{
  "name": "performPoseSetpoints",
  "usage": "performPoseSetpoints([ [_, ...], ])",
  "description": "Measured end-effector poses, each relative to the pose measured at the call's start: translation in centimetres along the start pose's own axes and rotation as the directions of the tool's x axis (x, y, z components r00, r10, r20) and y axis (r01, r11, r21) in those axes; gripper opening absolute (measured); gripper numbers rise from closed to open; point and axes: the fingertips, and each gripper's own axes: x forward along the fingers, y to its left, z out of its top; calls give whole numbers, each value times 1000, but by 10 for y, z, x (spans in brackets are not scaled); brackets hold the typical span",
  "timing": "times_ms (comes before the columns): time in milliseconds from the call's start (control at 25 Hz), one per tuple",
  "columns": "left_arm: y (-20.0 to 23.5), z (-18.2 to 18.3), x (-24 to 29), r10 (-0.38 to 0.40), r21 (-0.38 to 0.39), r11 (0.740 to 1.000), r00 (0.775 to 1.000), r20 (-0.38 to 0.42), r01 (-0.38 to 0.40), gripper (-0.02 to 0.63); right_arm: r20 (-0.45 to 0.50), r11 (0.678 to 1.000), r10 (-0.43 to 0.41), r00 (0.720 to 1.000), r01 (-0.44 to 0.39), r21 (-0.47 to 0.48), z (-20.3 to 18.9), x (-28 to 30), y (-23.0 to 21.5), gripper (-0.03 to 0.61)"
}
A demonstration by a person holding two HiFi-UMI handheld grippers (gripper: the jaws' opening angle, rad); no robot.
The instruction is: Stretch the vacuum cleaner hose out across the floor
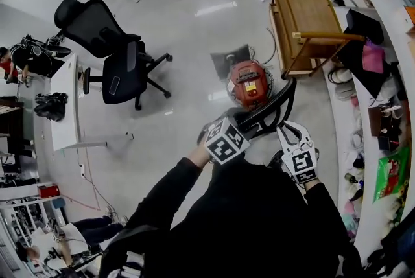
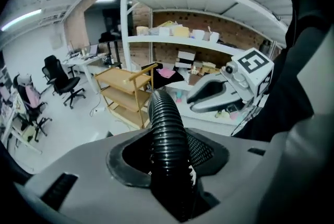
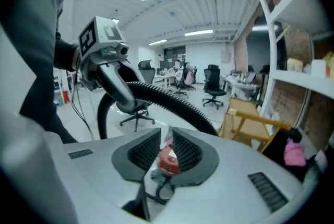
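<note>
**Hose clamped in my left gripper, right gripper empty**

My left arm, in a black sleeve (image 1: 168, 192), reaches forward from my chest. The left gripper (image 1: 246, 126) points steeply down, its jaws clamped on the ribbed black hose (image 1: 275, 108). In the left gripper view the hose (image 2: 167, 129) rises out of the jaws and bends away. From my grip it arcs over to the red vacuum (image 1: 249, 82), which stands on the floor just ahead of me. My right gripper (image 1: 287, 135) sits just right of the hose, apart from it and held nearer level. Its jaws are all but together with nothing in them. Through the slit between them I see the vacuum (image 3: 168, 157) below, and the hose (image 3: 172, 103) crosses beyond the tips.

A black chair (image 1: 113, 53) and a white desk (image 1: 65, 105) stand well to the left. Open floor (image 1: 188, 43) lies between them and the vacuum. On the right it is tighter: a wooden cart (image 1: 305, 8) stands just beside the vacuum, and cluttered white shelves (image 1: 382, 30) run along that edge.

The floor is pale grey and glossy and mirrors the ceiling lights. More chairs and desks stand at the far end. A brick wall (image 2: 209, 19) backs the shelves.
</note>
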Motion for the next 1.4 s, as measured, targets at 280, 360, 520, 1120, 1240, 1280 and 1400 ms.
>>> performPoseSetpoints([
  [280, -101, 54, 41, 10, 247, 969, 999, -49, 2, 187, 3, 749, -149, 989, 115, -653, -8, -81, -61, 325],
  [360, -122, 72, 48, -27, 296, 954, 999, -35, 36, 187, -53, 700, -172, 984, 84, -709, -26, -87, -70, 325],
  [520, -176, 107, 54, -121, 446, 887, 992, -17, 116, 187, -122, 676, -204, 971, 50, -735, -59, -93, -75, 198],
  [1120, -77, -111, -28, 368, 110, 919, 923, 116, -380, 311, -218, 768, -405, 888, 201, -608, -64, -138, -37, 114],
  [1240, -77, -175, -12, 280, -203, 945, 956, 85, -258, 311, -224, 765, -455, 862, 249, -594, -56, -144, -21, 114],
  [1280, -80, -182, -15, 192, -420, 902, 963, 187, -98, 311, -228, 765, -469, 853, 263, -588, -53, -146, -15, 115],
  [1400, -90, -161, -45, 114, -673, 306, 676, 728, 673, 310, -236, 771, -494, 837, 297, -563, -49, -154, 6, 115],
])
